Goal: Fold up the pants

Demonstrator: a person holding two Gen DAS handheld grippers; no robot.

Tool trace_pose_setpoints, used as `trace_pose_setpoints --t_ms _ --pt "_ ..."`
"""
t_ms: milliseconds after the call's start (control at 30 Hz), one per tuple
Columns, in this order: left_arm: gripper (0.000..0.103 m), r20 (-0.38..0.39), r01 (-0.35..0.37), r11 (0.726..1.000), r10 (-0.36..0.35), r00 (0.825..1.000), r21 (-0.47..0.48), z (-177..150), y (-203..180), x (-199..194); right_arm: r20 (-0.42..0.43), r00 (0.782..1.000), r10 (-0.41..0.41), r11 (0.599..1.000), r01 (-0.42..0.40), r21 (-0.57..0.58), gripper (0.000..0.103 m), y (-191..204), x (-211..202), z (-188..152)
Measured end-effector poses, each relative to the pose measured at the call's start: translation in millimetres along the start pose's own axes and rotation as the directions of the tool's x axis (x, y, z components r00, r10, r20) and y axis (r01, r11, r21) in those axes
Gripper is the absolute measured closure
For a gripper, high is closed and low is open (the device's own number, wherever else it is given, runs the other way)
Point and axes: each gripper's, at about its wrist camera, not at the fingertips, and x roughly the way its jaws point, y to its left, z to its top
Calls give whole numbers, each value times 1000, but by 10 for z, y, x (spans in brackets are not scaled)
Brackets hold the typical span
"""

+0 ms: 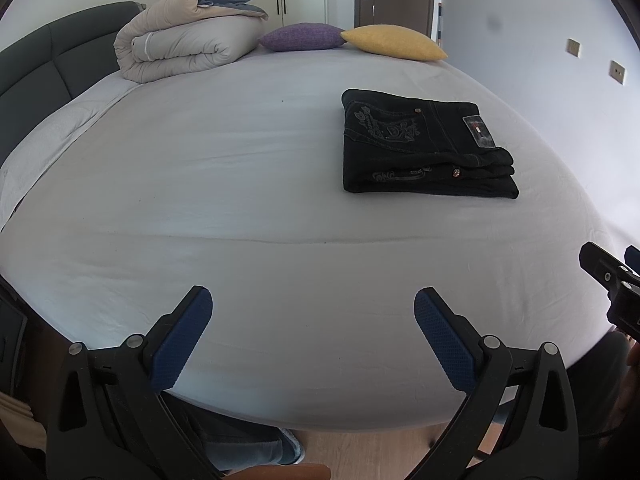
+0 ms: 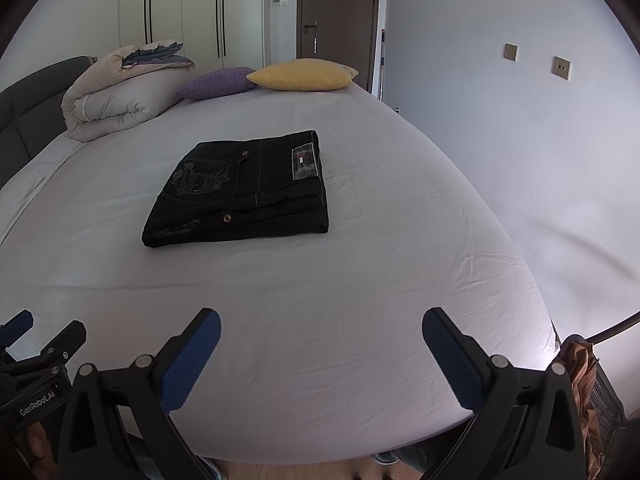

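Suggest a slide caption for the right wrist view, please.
Open right gripper hovers above the bed, facing folded black pants.

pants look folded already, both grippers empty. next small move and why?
Probably none on the cloth: hold both grippers back at the near bed edge. The black pants already lie as a compact stacked rectangle on the sheet, edges roughly aligned. The left gripper and right gripper are both open, empty and well short of the pants. Touching them again would likely only disturb the fold.

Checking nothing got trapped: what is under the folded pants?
The folded black pants lie flat on the white bedsheet. Sheet shows all around them; anything beneath is covered.
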Motion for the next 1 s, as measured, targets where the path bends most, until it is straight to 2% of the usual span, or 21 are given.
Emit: trace_pose_setpoints --t_ms 1000 --pt "0 0 2 1000 -2 1000 5 -19 3 -2 -2 1000 1 1000 -1 -3 0 23 3 -21"
